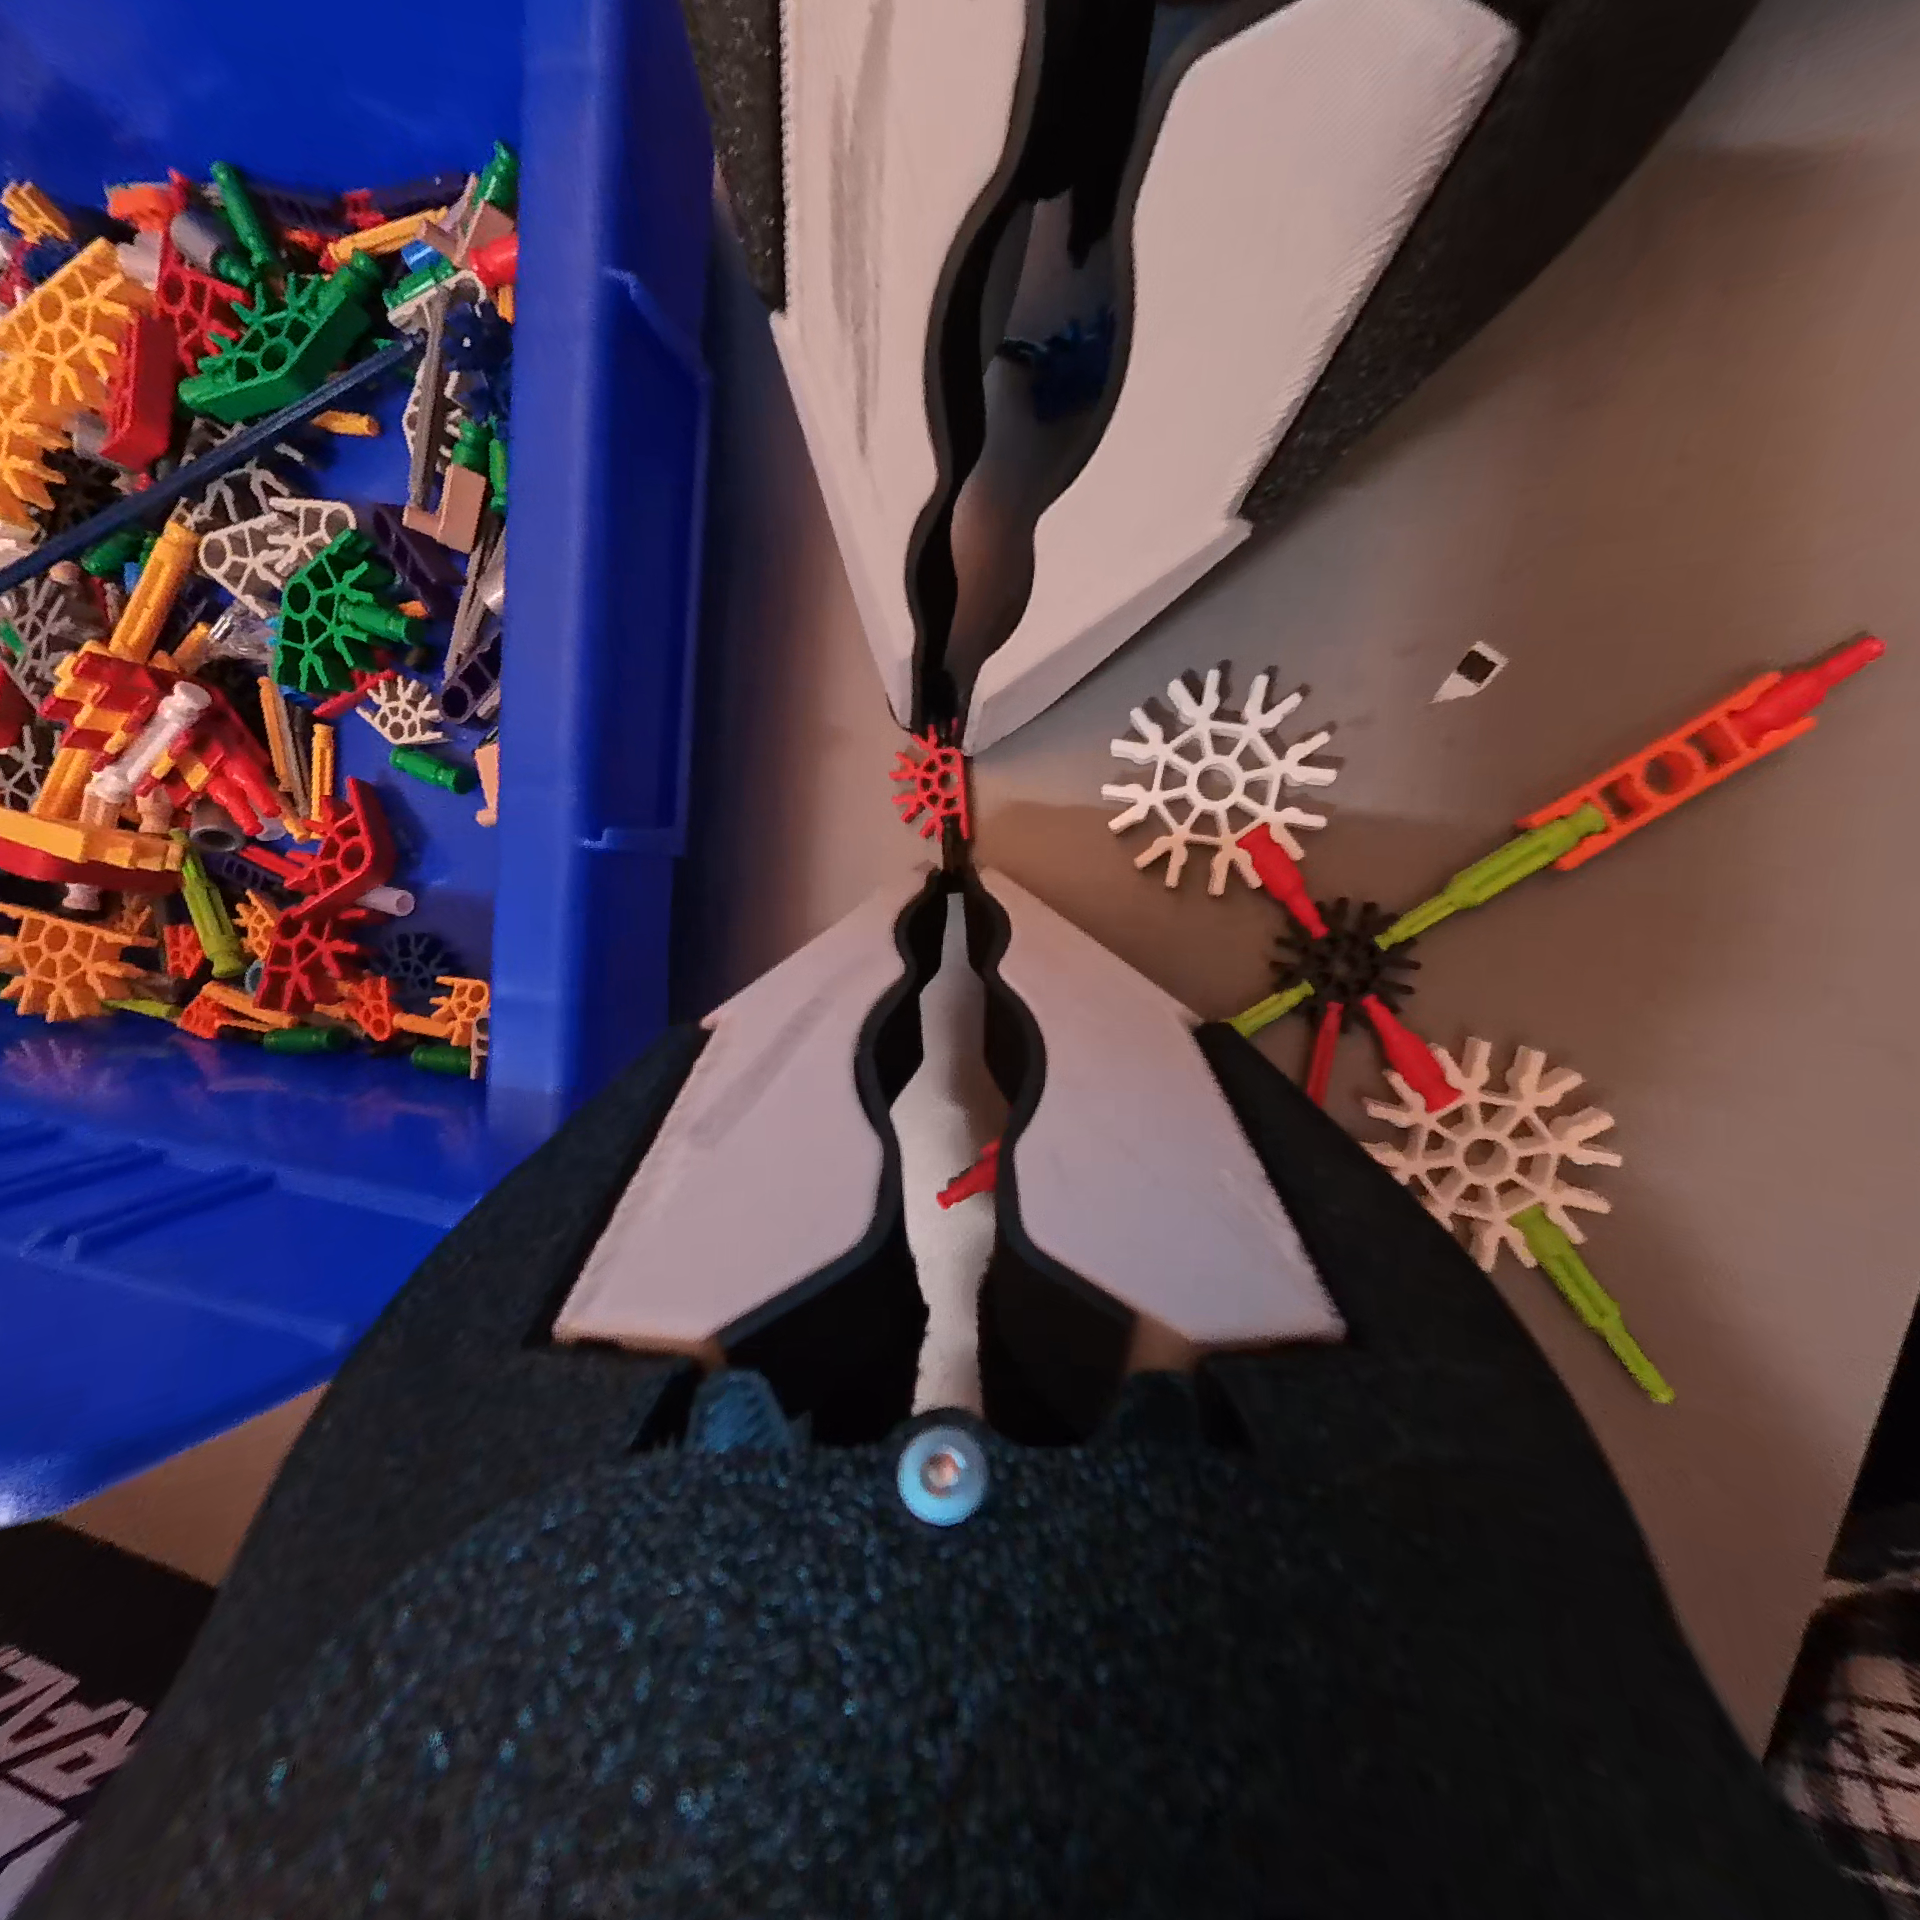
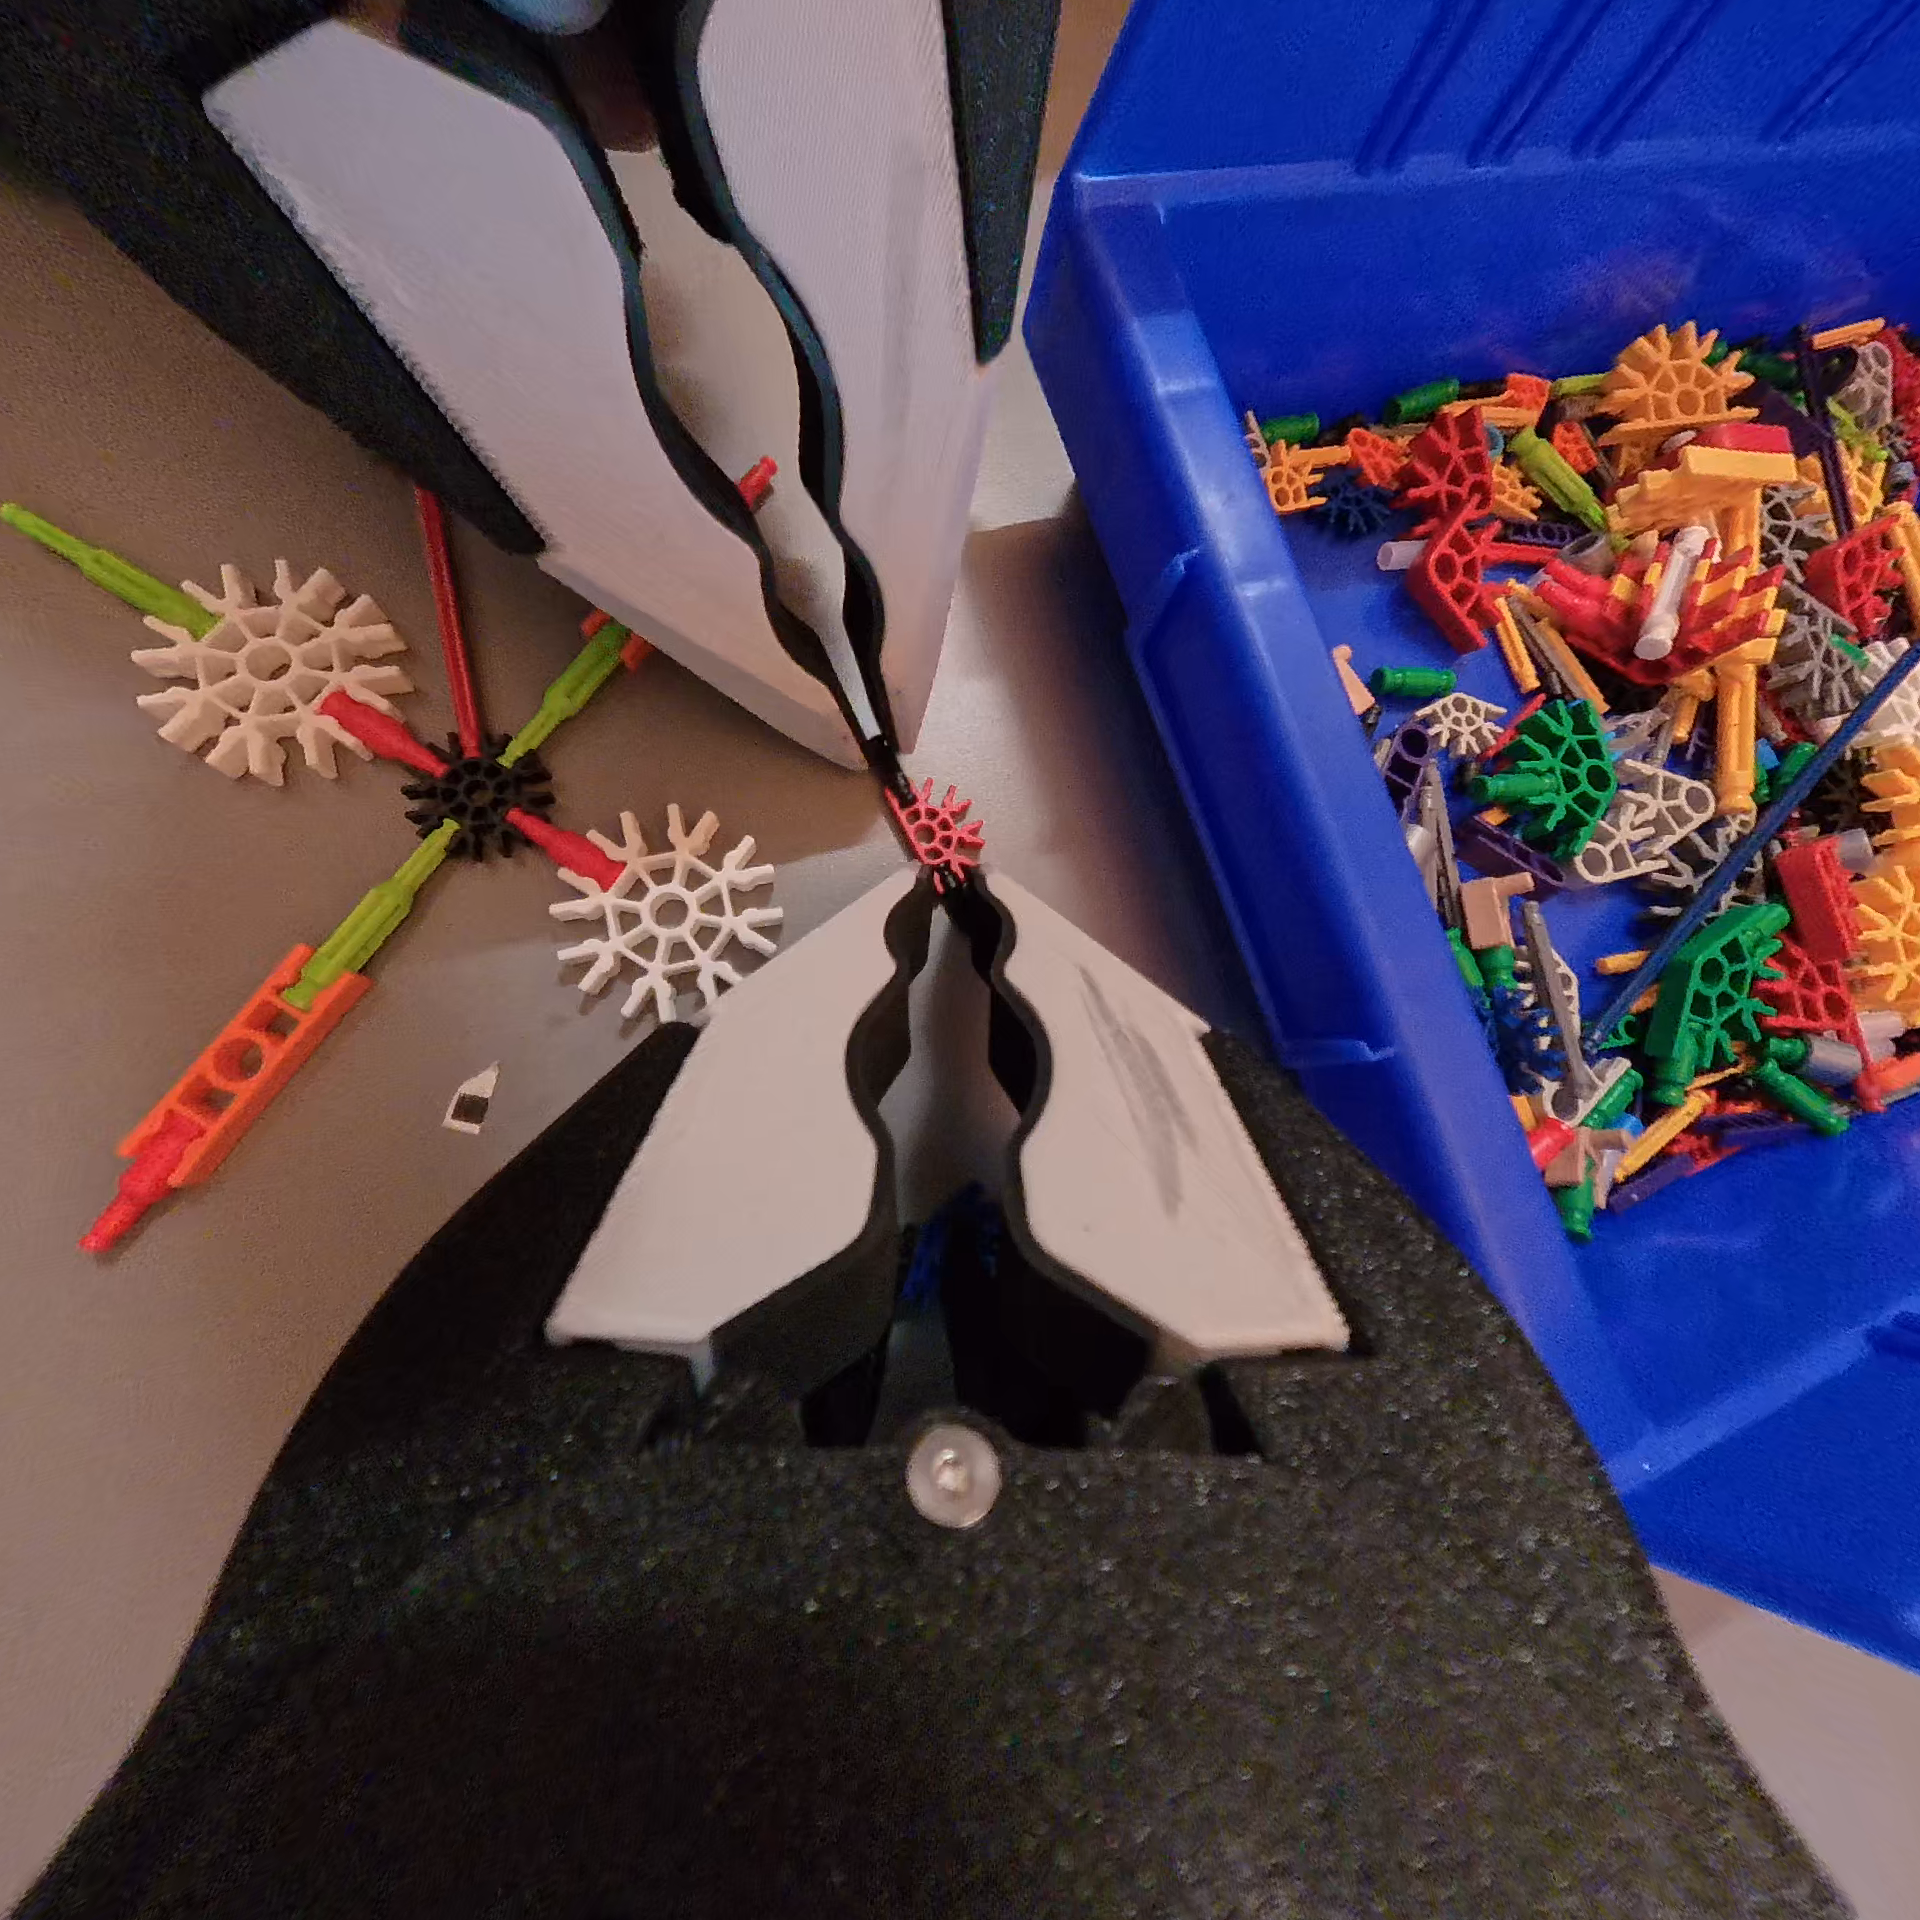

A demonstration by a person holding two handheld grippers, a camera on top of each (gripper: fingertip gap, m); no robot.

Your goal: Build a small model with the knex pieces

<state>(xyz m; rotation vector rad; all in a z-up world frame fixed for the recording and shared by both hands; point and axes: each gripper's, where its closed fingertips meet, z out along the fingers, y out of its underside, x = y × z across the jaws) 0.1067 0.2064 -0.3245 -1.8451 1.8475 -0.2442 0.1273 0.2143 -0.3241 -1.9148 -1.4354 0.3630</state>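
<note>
Our left gripper (image 1: 948, 878): white fingers (image 1: 800, 1174) closed tip to tip, black pads pressed together. Our right gripper (image 2: 940, 883): likewise closed, fingers (image 2: 1132, 1164) meeting at the tips. We hold the two nose to nose, tips nearly touching, pointing at each other.

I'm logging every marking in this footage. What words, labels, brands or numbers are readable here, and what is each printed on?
Black-and-white printed sheet, lower left corner of the left wrist view: large letters, cut off by the frame edge and not transcribed here.
Small scrap near the white snowflake pieces: too small to tell any writing.
Blue bin and its pieces: no writing visible.
</note>
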